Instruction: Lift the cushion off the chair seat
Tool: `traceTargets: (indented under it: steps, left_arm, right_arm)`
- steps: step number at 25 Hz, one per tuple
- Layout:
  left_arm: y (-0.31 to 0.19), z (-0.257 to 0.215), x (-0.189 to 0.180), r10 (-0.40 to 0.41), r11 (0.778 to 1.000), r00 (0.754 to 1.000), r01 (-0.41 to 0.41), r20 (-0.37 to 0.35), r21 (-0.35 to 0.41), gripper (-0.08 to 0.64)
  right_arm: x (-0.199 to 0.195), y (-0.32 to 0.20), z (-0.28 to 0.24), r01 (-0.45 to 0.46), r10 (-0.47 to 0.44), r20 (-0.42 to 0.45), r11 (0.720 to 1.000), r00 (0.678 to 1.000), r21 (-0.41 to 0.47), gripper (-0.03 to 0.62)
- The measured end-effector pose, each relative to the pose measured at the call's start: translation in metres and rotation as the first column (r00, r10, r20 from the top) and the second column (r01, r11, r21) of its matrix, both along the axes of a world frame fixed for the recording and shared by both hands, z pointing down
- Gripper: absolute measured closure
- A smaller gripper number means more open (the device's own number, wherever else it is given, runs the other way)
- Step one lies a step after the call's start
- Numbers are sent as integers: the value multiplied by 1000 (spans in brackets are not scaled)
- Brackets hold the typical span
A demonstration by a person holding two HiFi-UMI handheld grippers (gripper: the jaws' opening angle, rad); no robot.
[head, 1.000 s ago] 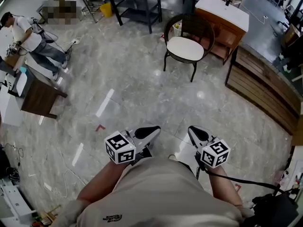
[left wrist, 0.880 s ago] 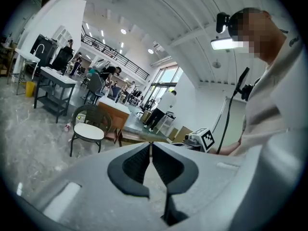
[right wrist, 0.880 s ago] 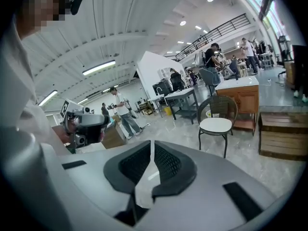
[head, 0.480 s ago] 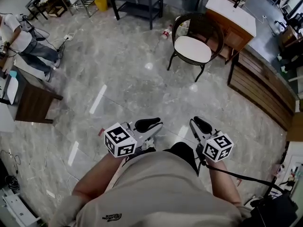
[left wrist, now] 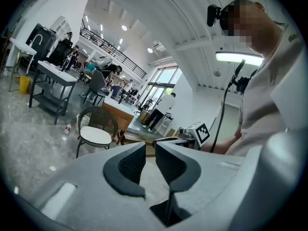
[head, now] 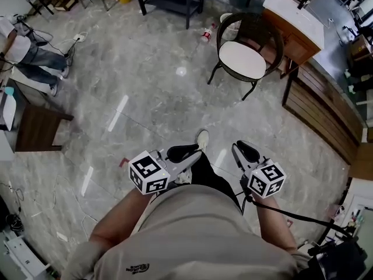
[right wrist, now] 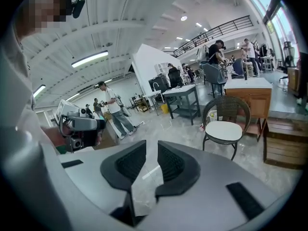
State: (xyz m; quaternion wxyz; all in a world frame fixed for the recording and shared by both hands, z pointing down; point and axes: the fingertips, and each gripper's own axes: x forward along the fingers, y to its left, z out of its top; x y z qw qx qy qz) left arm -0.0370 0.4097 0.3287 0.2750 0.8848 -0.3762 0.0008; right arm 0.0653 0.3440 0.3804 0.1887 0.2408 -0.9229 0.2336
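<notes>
Nearest the camera, the left gripper (head: 185, 154) and right gripper (head: 243, 152) are held out side by side at waist height above the person's forward shoe (head: 203, 139); in each gripper view the fingers (left wrist: 129, 163) stand a narrow gap apart with only floor showing between them, so neither carries anything; a broad stretch of bare marble floor (head: 151, 86) lies ahead, so the step in hand looks to be the approach, not the lift; beyond it stands the dark wicker chair (head: 260, 29), and the round white cushion (head: 242, 60) lies flat on its seat, well apart from both grippers and untouched; a small bottle (head: 206, 37) lies on the floor just beside the chair's left legs, and a wooden cabinet (head: 291, 37) stands close behind the backrest, with slatted wooden crates (head: 323, 107) to the right; to do this well, the person should probably come in from the open front of the seat, steer clear of the bottle, and spread the fingers wider before reaching, since the present gap seems too slim for the cushion's edge; taking the front rim at two spaced points, one gripper on each side, ought to keep the pad level as it rises; lifting straight up before drawing back should clear the curved arms and backrest.
</notes>
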Motion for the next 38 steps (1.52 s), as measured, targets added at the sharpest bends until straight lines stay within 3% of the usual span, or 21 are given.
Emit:
traceTargets:
  steps: [9,16,26,29,33,38]
  left_arm:
    - [-128,-10,-20,21,1000,998,-20,54,-18,506]
    - [-224,-13,-11,57,998,995,-56,86,-17,506]
    - [-307,2,-24,165,984,982,-158,90,-85,506]
    - [-330,8,-35,221,972,971,-213,86,-96,506]
    - [-361,9,-50,304,950,950,-297,73,-100,506]
    - [-399,25,-68,406,909,911,-395,68,-133,506]
  right_arm:
    - [-29,-146,-2,-46,52,117,998,992,-53,515]
    - [-26,-236,9,-38,48,134,996,990,-77,515]
    - [-20,-319,74,-184,213,115,958,970,-221,515]
    - [-23,-339,99,-252,286,93,929,954,-270,515]
    - [-26,-367,131,-352,401,78,868,913,-349,515]
    - [-29,-403,187,-477,578,89,742,811,-471,515]
